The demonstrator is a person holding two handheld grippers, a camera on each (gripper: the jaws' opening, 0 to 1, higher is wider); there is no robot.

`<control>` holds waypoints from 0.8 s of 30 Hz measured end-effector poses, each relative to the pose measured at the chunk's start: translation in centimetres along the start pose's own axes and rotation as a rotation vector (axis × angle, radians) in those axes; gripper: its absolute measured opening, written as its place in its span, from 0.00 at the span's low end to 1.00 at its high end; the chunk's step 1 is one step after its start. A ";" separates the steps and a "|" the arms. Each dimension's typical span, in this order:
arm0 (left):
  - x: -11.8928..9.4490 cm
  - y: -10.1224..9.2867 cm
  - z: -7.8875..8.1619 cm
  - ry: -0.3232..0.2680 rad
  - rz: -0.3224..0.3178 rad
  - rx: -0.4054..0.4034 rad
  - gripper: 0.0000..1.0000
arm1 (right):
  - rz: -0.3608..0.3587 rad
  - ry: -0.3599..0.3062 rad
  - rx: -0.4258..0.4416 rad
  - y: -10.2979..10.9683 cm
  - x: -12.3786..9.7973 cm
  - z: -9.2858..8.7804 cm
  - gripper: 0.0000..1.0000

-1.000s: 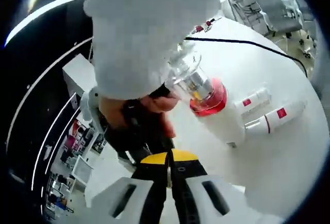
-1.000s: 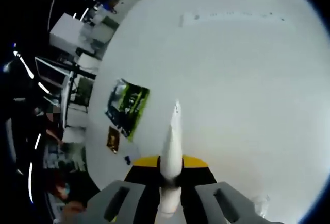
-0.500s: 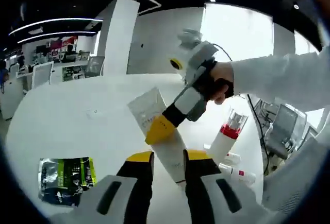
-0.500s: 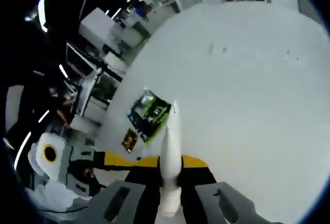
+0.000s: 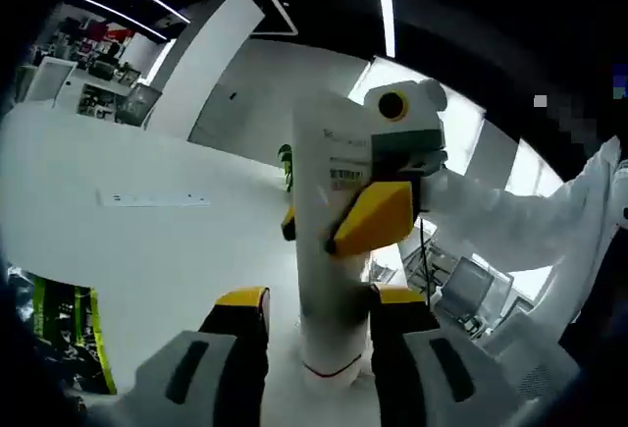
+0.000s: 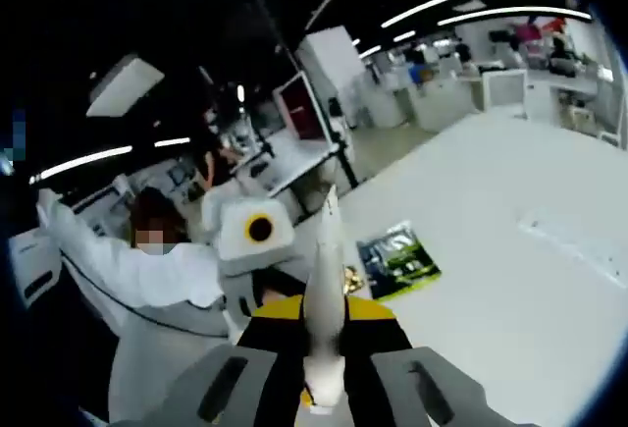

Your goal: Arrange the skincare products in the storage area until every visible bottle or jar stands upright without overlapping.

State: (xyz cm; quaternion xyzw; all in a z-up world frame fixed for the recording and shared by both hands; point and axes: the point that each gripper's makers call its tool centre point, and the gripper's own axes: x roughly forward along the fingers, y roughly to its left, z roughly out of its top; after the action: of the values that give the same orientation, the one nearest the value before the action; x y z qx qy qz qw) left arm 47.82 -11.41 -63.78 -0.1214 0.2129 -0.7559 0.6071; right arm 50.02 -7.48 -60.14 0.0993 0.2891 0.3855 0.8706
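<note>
tube (image 5: 334,250) of white skincare cream stands on end between the left gripper (image 5: 319,324)'s yellow-tipped jaws in the left gripper view, cap end down near the table (image 5: 157,250), crimped flat end up. the left jaws sit spread to either side of the tube's lower body; whether they touch it i cannot tell. higher on the tube, the right gripper (image 5: 378,216) comes in from the right and its yellow jaws pinch the tube's upper part, just under a printed barcode label. a white sleeve (image 5: 510,231) runs away from that gripper toward the right.

in the right gripper view, the same tube (image 6: 324,294) shows edge-on as a thin white blade rising between the right gripper (image 6: 324,348)'s closed jaws. just behind it sits the left gripper (image 6: 253,236), held by a person in white.

farther off on the white table, a green and black sachet (image 6: 399,260) lies flat near its left edge, and the sachet (image 5: 64,334) also shows at the lower left of the left gripper view. a flat white strip (image 5: 152,197) lies farther back on the table.
</note>
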 end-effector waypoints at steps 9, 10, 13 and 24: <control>-0.3 -4.4 -1.2 0.071 -0.140 0.099 0.33 | 0.146 0.043 -0.189 3.6 -0.4 -0.7 0.05; -0.3 -4.7 -1.4 0.082 -0.139 0.142 0.32 | 0.152 0.048 -0.211 3.9 -0.4 -0.8 0.05; -0.1 -5.5 -1.7 0.099 -0.133 0.226 0.24 | 0.124 0.056 -0.253 3.6 -0.3 -1.1 0.06; 0.4 -5.7 -4.3 0.193 -0.055 0.311 0.20 | 0.063 0.159 -0.395 3.3 -0.7 -4.3 0.09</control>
State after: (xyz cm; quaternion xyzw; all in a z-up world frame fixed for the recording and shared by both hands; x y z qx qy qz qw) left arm 40.87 -10.07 -64.87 0.0410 0.1473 -0.8041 0.5745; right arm 45.13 -5.96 -62.02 -0.0947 0.2725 0.4683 0.8351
